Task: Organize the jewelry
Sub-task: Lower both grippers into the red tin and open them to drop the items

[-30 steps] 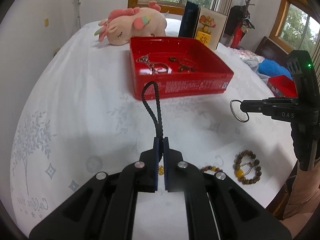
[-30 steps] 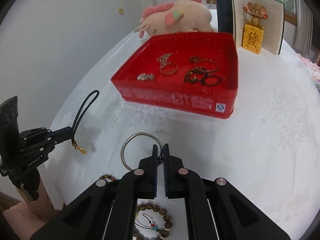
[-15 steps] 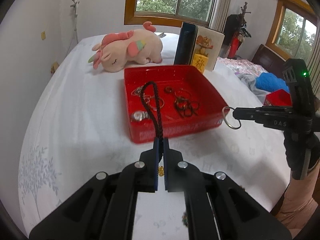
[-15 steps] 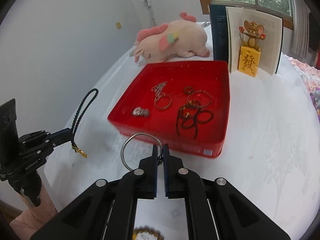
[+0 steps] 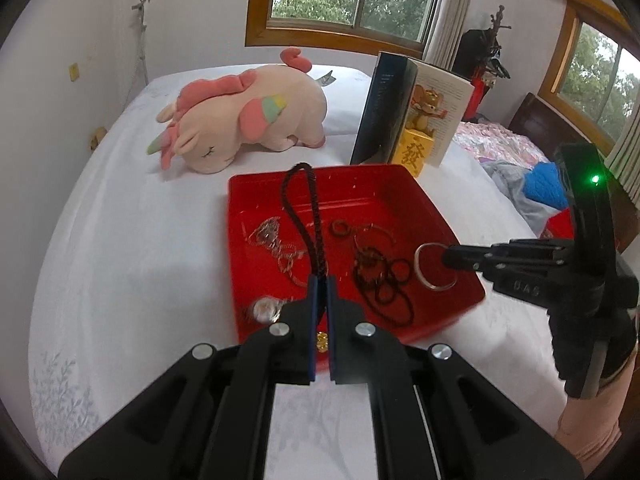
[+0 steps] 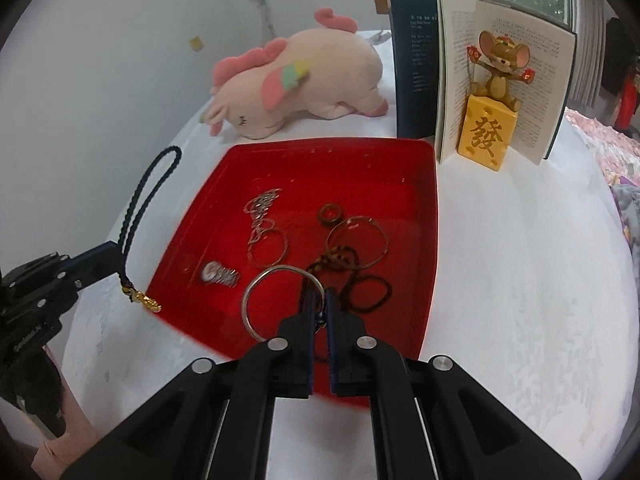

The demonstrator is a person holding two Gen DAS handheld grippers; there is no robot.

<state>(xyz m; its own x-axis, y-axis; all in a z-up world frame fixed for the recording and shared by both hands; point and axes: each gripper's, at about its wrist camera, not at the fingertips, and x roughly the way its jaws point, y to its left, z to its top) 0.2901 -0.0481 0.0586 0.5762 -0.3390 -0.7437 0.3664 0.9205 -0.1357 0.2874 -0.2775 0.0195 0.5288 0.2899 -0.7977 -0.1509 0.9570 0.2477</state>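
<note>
The dark braided cord loop with a small gold charm (image 5: 301, 216) is clamped between the closed jaws of the left hand-held gripper (image 5: 320, 280); the loop stands up ahead of the fingertips and the charm hangs just behind them. The thin silver metal bangle (image 6: 282, 300) is clamped at its rim in the closed jaws of the right hand-held gripper (image 6: 319, 295), its ring projecting to the left of the fingertips. Both items hang over the shallow square red plastic tray (image 6: 424, 216), which lies directly ahead of and below each hand-held gripper on the white-covered bed (image 6: 520, 280).

Procedure for the step in hand, judged as the drop into the tray:
- Lower each hand-held gripper until the item hangs inside the tray walls, not over the near rim.
- Aim for bare red floor; the dark bead strand (image 6: 360, 276), the loose rings and the silver chain (image 6: 262, 210) already occupy the centre, and overlap is likely to cause tangling.
- Open the jaws only once the item hangs steady.

The right wrist view shows the gold charm dangling beside the tray's near-left edge; in the left wrist view it is nearly hidden between the fingers. The left wrist view shows the bangle above the tray's right side. A pink plush unicorn (image 5: 240, 116) and an upright open book (image 6: 480, 80) lie beyond the tray.
</note>
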